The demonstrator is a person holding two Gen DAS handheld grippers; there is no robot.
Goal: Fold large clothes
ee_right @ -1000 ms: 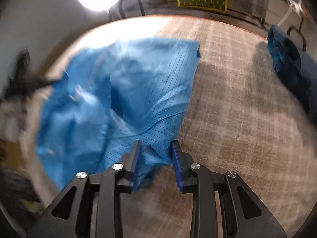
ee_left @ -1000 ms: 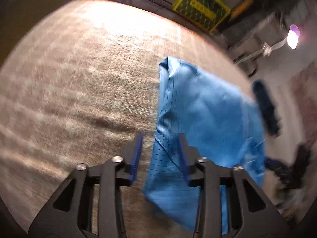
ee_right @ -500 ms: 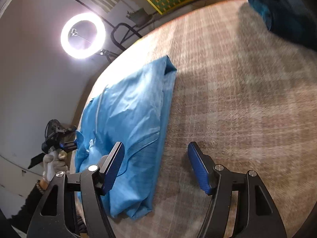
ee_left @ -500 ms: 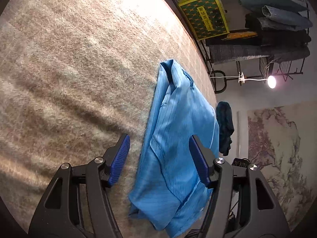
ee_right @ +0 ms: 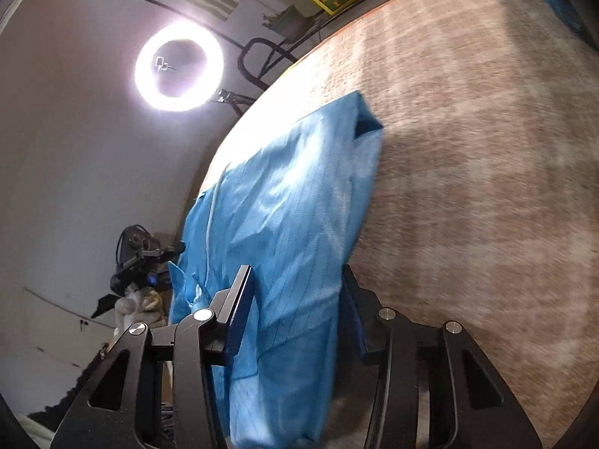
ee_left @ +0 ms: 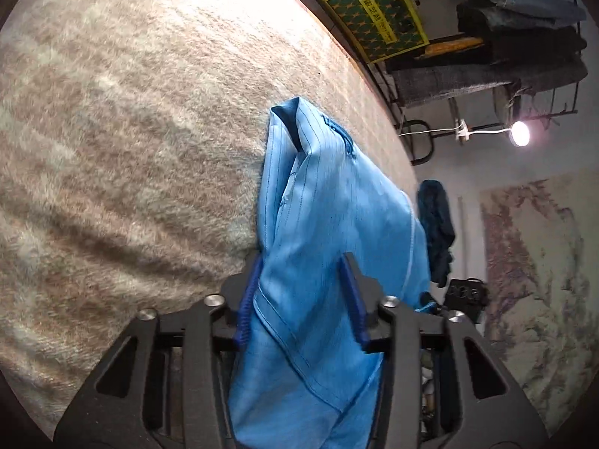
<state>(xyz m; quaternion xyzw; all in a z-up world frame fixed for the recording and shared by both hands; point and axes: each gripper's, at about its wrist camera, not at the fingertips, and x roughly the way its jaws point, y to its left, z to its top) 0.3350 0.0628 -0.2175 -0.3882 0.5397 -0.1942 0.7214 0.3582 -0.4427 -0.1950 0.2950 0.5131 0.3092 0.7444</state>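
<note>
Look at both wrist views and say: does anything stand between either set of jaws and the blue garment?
Nothing visible does. The blue garment already lies between the jaws of the left gripper and of the right gripper, which have just been closing. Only the rug shows beside it.

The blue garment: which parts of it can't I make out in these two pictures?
- Left wrist view: the blue garment has its near end cut off by the bottom edge and the left tongs.
- Right wrist view: the near hem hidden behind the right tongs; the weave blurred.
- Whether the pads pinch cloth: unclear.
</note>
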